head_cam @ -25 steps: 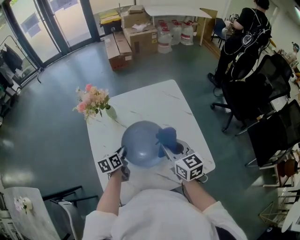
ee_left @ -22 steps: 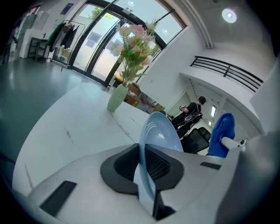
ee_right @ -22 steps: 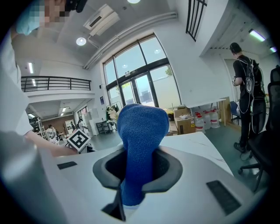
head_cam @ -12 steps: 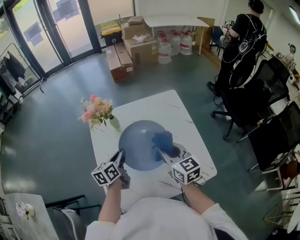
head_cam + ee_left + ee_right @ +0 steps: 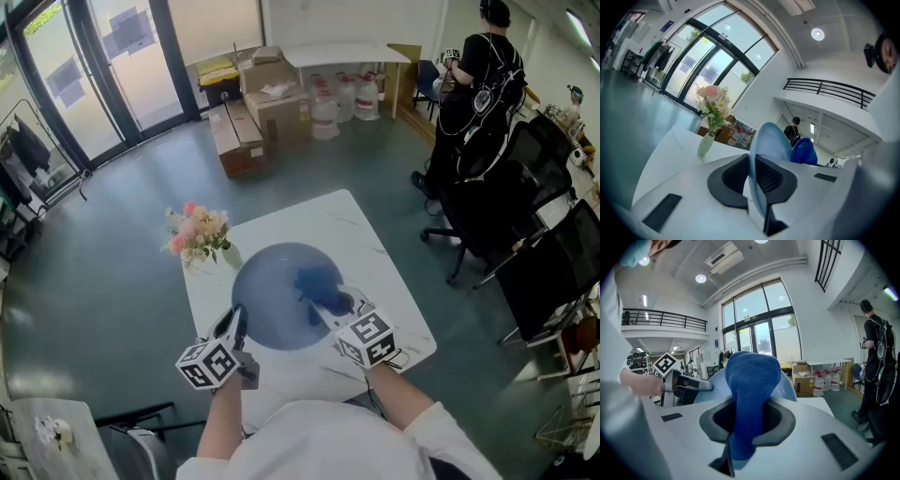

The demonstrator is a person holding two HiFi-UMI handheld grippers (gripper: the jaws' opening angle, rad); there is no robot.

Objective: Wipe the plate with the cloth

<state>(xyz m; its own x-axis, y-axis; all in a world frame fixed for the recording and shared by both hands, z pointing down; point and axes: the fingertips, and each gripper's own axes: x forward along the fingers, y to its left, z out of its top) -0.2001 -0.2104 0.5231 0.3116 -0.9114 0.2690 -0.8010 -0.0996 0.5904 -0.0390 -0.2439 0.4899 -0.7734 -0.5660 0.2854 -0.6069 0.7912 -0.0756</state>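
A light blue plate (image 5: 272,300) is held up above the white table (image 5: 375,272), tilted on edge. My left gripper (image 5: 238,323) is shut on its near left rim; in the left gripper view the plate (image 5: 768,145) runs edge-on between the pads. A dark blue cloth (image 5: 319,285) rests against the plate's right face. My right gripper (image 5: 324,307) is shut on it. In the right gripper view the cloth (image 5: 752,390) bulges out of the right gripper (image 5: 750,420) in front of the plate (image 5: 788,389), with the left gripper (image 5: 689,383) at left.
A vase of pink flowers (image 5: 199,234) stands at the table's left edge. Black office chairs (image 5: 525,234) and a standing person (image 5: 478,70) are to the right. Cardboard boxes (image 5: 267,103) and water jugs (image 5: 342,98) sit on the floor beyond.
Both grippers have risen with the plate and cloth, the left one more. The plate now stands higher off the table and more tilted, and the cloth stays on its right side.
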